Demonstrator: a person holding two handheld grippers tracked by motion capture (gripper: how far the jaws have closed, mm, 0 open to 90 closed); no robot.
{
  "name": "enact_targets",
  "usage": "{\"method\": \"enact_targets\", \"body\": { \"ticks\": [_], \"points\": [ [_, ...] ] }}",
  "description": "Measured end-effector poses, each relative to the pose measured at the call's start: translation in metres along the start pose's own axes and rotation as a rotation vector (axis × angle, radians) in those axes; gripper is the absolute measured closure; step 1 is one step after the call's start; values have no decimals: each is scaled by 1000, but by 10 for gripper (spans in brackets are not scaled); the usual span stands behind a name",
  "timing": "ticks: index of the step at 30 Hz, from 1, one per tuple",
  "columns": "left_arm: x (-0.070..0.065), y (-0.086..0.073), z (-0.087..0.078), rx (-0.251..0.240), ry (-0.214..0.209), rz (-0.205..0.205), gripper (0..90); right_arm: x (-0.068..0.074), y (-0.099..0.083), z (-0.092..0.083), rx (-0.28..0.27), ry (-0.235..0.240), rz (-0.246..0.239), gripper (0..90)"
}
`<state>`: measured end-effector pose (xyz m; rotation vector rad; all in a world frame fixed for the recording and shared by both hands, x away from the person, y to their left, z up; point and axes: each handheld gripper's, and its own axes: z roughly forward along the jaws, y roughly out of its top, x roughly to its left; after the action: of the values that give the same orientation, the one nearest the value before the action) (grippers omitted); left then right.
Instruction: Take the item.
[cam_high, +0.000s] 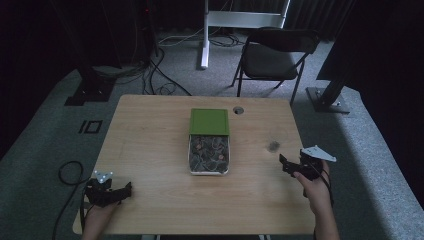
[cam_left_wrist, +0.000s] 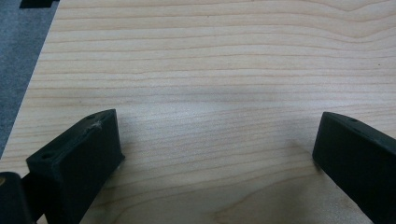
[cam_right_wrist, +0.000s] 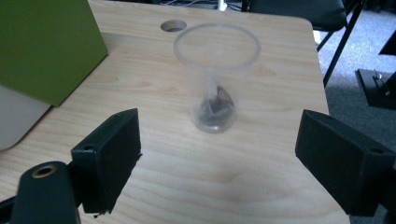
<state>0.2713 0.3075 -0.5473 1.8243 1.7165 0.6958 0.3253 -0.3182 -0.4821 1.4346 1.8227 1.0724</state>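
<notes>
A clear plastic cup (cam_right_wrist: 217, 77) stands upright on the wooden table (cam_right_wrist: 196, 186) with a small dark and brownish piece (cam_right_wrist: 218, 103) at its bottom. In the high view the cup (cam_high: 273, 146) is right of centre. My right gripper (cam_right_wrist: 218, 140) is open and a short way in front of the cup, with nothing between its fingers; in the high view this gripper (cam_high: 285, 163) sits just right of and nearer than the cup. My left gripper (cam_left_wrist: 215, 140) is open over bare wood, near the front left corner (cam_high: 125, 191).
A shallow clear box (cam_high: 209, 156) holding several small dark and coppery pieces sits mid-table, with a green lid (cam_high: 209, 121) behind it. The lid (cam_right_wrist: 46, 46) rises at the left of the right gripper view. A cable hole (cam_high: 238, 110) lies behind. A folding chair (cam_high: 272, 55) stands beyond the table.
</notes>
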Motion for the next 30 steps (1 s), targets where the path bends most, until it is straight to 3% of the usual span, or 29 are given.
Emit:
{"method": "enact_targets", "body": {
  "ticks": [12,30],
  "points": [
    [0,0,0,-2,0,-2,17,1,-32,4,23,24,52,139],
    [0,0,0,0,0,2,16,8,-64,13,113,3,23,139]
  ]
}}
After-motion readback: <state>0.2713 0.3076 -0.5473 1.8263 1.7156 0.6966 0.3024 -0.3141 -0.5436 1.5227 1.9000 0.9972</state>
